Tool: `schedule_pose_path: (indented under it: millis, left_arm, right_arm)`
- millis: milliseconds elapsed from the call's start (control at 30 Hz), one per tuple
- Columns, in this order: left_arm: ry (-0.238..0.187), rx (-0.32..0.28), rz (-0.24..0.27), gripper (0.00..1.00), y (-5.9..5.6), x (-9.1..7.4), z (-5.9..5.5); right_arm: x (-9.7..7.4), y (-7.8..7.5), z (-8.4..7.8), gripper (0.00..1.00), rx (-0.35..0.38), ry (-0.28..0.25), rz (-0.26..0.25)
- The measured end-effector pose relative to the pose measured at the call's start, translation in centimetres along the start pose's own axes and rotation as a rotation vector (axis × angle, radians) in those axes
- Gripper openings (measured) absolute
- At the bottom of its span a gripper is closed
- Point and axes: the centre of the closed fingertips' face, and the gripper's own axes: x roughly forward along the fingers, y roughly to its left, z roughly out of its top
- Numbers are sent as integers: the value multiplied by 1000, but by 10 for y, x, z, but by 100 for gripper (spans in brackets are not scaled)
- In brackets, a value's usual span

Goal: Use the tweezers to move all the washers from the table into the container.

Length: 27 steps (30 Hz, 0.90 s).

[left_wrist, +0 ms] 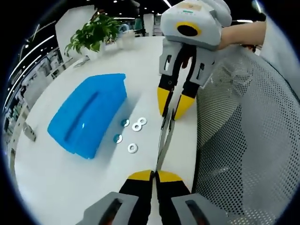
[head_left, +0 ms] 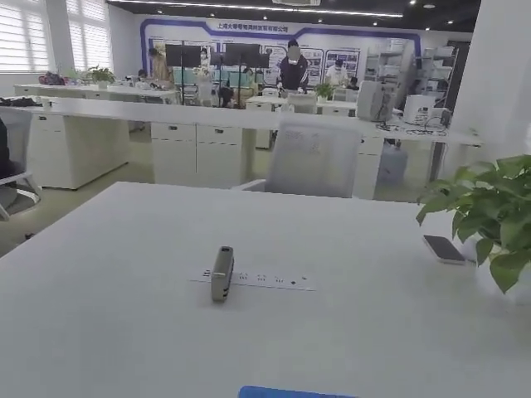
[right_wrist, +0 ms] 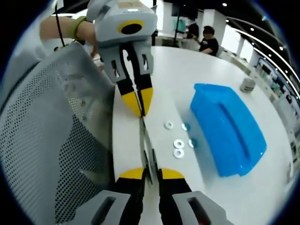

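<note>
Left tool [left_wrist: 156, 176] has its yellow-tipped jaws pressed together on one end of the tweezers [left_wrist: 164, 136]. The right tool [right_wrist: 147, 174] grips the other end in the same way, jaws nearly closed with only the thin metal between them. The two tools face each other tip to tip, and the tweezers make a straight line between them.

This line runs along the near edge of the counter [left_wrist: 56, 187], over a narrow strip of white surface. Just beside that edge stands the mesh back of a chair [left_wrist: 243, 140], so on this side the room for moving is small.

On the other side the washers [left_wrist: 137, 126] lie flat on the counter, five in a loose group, between the tweezers and the blue container [left_wrist: 89, 115]. Two washers are just beside the long wall of the container; the others are a little apart from it.

Beyond the container the counter is wide and open. In the head view it carries a power strip [head_left: 261, 280] with a grey device [head_left: 221, 274] on it, and a phone [head_left: 444, 249] and a plant [head_left: 498, 207] near its right edge. Behind are rows of white desks [head_left: 199, 141], and some people [head_left: 292, 75] stand far at the back wall.
</note>
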Motion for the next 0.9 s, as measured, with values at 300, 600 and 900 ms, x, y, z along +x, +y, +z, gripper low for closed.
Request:
schedule_pose_path:
  millis: [300, 600, 900]
  left_arm:
    - [31, 93, -12, 0, -6, -10, 3]
    - [-42, 122, 0, 0, -10, -49, 23]
    - [-70, 177, 9, 0, -14, -68, 49]
  right_arm:
    - [1, 1, 0, 6, -19, 5, 3]
    - [4, 5, 11, 6, -38, -26, 16]
    - [10, 6, 25, 7, -65, -55, 34]
